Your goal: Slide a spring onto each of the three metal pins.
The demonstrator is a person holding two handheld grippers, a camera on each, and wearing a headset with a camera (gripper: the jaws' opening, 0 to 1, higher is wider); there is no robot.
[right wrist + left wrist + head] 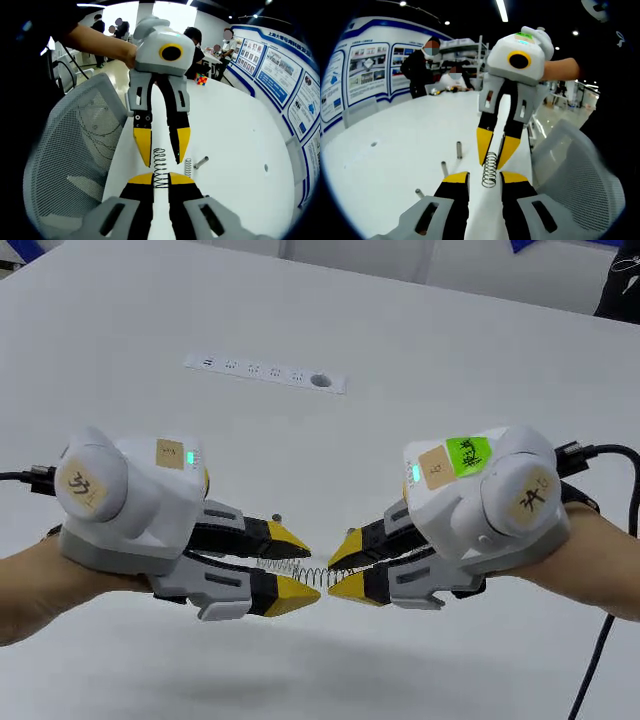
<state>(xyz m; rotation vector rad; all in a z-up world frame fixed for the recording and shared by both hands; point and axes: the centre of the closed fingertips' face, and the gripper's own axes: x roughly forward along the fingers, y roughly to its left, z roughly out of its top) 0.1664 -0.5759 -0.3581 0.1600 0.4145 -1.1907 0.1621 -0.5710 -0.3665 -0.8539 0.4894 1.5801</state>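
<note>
Two grippers meet tip to tip above a white table [420, 330], with one spring [290, 568] stretched level between them. The right gripper [334, 574] has its yellow-tipped jaws clenched on one end of the spring. The left gripper [304, 568] has its jaws released and spread wide. The spring's other end reaches in between them, with a gap to each jaw.

In the left gripper view, three short metal pins [444, 169] stand upright in a row on the table, close to one side of the spring. In the right gripper view, what looks like a second spring [188, 167] stands upright just beside the spring, next to a bare pin. I cannot tell whether it sits on a pin.

One white power strip [265, 372] lies on the table well beyond the spring. One grey mesh chair [75, 150] stands on the far side of the spring from the pins.
</note>
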